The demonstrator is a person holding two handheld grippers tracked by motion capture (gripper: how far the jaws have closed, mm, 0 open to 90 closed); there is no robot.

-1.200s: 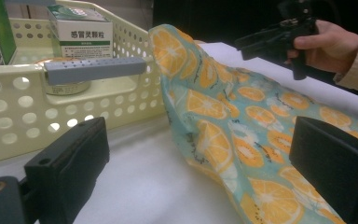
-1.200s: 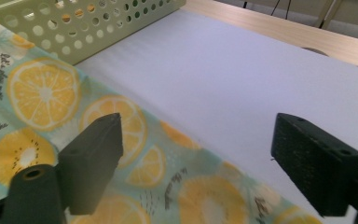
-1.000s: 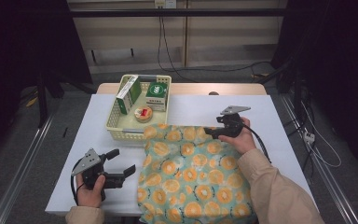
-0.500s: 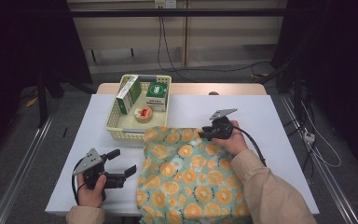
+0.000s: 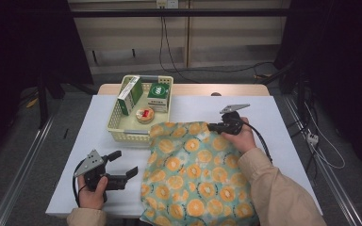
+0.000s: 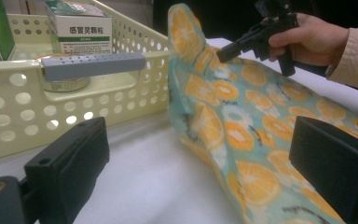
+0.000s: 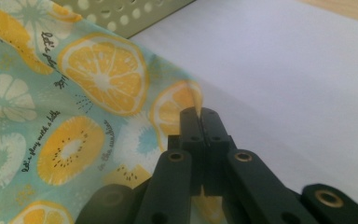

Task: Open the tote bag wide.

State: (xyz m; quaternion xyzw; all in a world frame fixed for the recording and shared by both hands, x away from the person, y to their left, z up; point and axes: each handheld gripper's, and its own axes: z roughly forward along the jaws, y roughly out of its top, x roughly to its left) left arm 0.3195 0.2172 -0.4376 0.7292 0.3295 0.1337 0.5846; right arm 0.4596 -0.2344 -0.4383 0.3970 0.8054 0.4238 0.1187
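A teal cloth printed with orange slices (image 5: 193, 183) lies on the white table, from its middle to the near edge. My right gripper (image 5: 211, 126) is at the cloth's far right corner. Its jaws have just been closing and are now shut on the cloth's edge (image 7: 193, 95), seen pinched at my right gripper (image 7: 200, 113) tips. In the left gripper view the cloth (image 6: 242, 116) rises in a fold toward the right gripper (image 6: 223, 52). My left gripper (image 5: 125, 163) rests open on the table left of the cloth, nothing between its jaws (image 6: 205, 163).
A cream perforated basket (image 5: 122, 134) stands behind the cloth, holding a green box (image 5: 130, 92), a white and green box (image 5: 158, 94) and a small round tin (image 5: 144, 115). Bare table lies to the far right. Cables trail on the floor beyond.
The right gripper's jaws went from open to shut on the cloth's far edge, with a small shift of the hand. The left hand has stayed put.
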